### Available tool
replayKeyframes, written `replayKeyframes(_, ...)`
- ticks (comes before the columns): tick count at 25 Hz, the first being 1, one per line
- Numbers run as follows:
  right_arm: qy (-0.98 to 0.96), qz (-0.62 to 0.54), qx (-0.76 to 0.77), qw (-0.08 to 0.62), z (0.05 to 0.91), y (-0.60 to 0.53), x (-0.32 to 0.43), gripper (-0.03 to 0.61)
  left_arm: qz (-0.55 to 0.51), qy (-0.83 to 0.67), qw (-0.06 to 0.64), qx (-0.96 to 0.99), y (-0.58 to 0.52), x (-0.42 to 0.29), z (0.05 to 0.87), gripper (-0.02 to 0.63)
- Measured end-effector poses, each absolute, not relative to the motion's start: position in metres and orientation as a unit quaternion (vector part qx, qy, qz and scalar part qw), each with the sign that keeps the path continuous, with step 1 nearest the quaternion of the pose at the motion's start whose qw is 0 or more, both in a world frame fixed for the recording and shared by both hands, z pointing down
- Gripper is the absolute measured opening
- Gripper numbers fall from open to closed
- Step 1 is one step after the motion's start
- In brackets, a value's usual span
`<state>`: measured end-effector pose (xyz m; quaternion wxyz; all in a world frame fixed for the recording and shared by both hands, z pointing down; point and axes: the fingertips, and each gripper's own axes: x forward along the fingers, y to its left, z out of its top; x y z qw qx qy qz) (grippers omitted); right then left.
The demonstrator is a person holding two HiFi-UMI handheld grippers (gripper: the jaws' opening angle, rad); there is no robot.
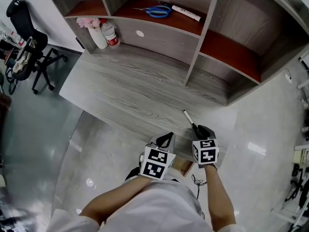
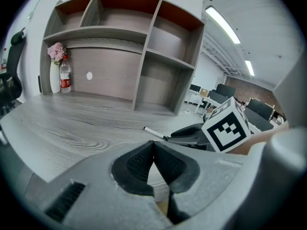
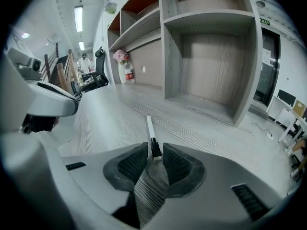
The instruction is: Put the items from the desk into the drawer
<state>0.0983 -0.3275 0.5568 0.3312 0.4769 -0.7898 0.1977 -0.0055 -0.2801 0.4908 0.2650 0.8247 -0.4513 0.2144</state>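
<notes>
Grey wood-grain desk, slim black-capped white marker inside ribbed right claw

Left gripper, jaws closed tip to tip with nothing between, over grey desk. Beyond it, a white pen lies at the right gripper. Flower vase beside bottle.

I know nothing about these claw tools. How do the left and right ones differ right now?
The left gripper has its jaws pressed together; the right gripper has its jaws slightly apart. The left gripper holds nothing, while the right gripper has the dark end of a pen, lying on the desk, between its jaws. Both are grey with black ribbed pads.
</notes>
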Motion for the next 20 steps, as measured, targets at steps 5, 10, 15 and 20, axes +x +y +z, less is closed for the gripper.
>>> replayKeyframes(5, -0.79, 0.196, 0.47, 0.341, 0.56, -0.326, 0.095, 0.049, 0.212, -0.459, 0.266, 0.821, -0.277, -0.011, 0.49, 0.002)
replayKeyframes(10, -0.796, 0.193, 0.47, 0.328, 0.553, -0.316, 0.09, 0.048, 0.209, -0.465, 0.266, 0.818, -0.27, -0.013, 0.488, 0.002)
replayKeyframes(15, -0.804, 0.192, 0.464, 0.318, 0.546, -0.3, 0.085, 0.048, 0.207, -0.474, 0.265, 0.814, -0.26, -0.014, 0.486, 0.002)
replayKeyframes(20, -0.813, 0.191, 0.456, 0.307, 0.539, -0.28, 0.079, 0.048, 0.205, -0.481, 0.265, 0.81, -0.244, -0.011, 0.485, 0.002)
